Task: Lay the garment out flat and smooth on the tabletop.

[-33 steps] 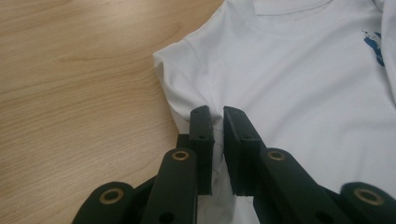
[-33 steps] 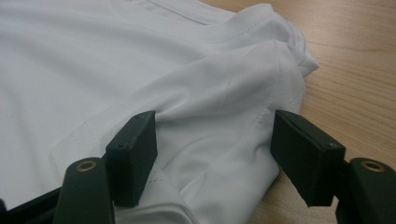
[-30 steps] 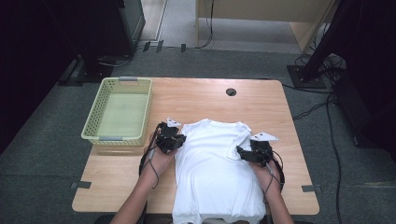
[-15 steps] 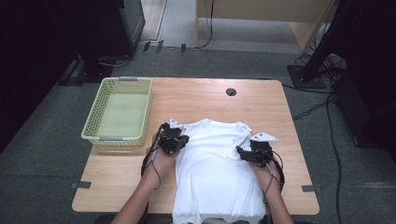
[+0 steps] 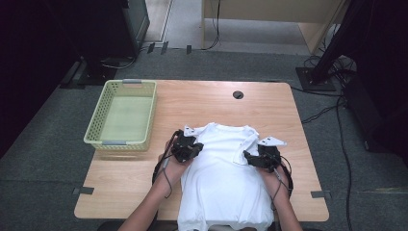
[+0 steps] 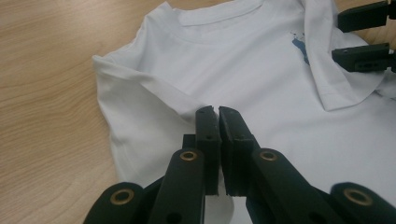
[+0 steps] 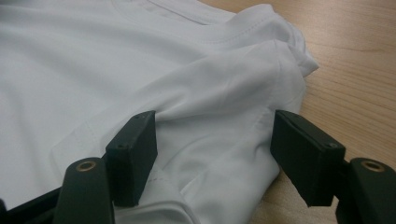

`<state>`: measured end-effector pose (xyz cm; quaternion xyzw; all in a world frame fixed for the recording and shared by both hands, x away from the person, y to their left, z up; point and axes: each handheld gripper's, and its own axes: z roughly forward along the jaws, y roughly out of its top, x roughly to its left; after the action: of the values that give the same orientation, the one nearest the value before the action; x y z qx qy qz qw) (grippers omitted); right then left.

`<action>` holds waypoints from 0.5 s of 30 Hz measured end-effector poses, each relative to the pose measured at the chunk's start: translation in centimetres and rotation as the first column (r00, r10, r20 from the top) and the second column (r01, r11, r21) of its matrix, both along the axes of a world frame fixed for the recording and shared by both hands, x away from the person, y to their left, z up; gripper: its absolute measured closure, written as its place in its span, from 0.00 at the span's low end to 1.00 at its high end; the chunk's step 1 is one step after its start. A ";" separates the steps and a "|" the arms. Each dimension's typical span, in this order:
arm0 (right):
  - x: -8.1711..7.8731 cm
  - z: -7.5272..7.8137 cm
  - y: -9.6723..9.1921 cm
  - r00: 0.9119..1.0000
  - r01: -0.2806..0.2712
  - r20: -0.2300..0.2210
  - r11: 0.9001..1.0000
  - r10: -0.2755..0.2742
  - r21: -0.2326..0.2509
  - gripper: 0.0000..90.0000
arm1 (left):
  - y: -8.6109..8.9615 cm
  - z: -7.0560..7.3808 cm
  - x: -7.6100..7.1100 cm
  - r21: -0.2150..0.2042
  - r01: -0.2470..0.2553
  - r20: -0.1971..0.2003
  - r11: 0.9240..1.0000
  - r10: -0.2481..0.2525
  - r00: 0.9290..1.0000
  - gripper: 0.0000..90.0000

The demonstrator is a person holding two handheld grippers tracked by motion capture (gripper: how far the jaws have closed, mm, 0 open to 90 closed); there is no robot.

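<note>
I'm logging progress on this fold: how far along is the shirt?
Early. Done: the white T-shirt lies flat on the table, with its right sleeve folded in. In hand: the left gripper is shut at the left sleeve; the right gripper is open astride the folded one. Left: the remaining folds; the basket holds nothing.

Your forearms come in bare, no sleeves. Your left gripper (image 5: 195, 147) and right gripper (image 5: 251, 158) are black, brass-ringed pivots on the jaw arms, grey three-cornered plates on top, dark cables trailing near.
</note>
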<state>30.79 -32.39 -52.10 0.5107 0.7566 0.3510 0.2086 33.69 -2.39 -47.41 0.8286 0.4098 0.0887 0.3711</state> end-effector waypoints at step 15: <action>0.1 0.1 0.0 1.000 -0.004 -0.007 1.000 0.004 -0.004 0.35 | -0.1 -0.4 0.4 -0.001 -0.004 0.036 1.000 0.004 0.999 0.61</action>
<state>30.85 -32.37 -52.01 0.5101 0.7588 0.3483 0.2065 34.06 -2.47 -47.84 0.8259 0.4046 0.1040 0.3787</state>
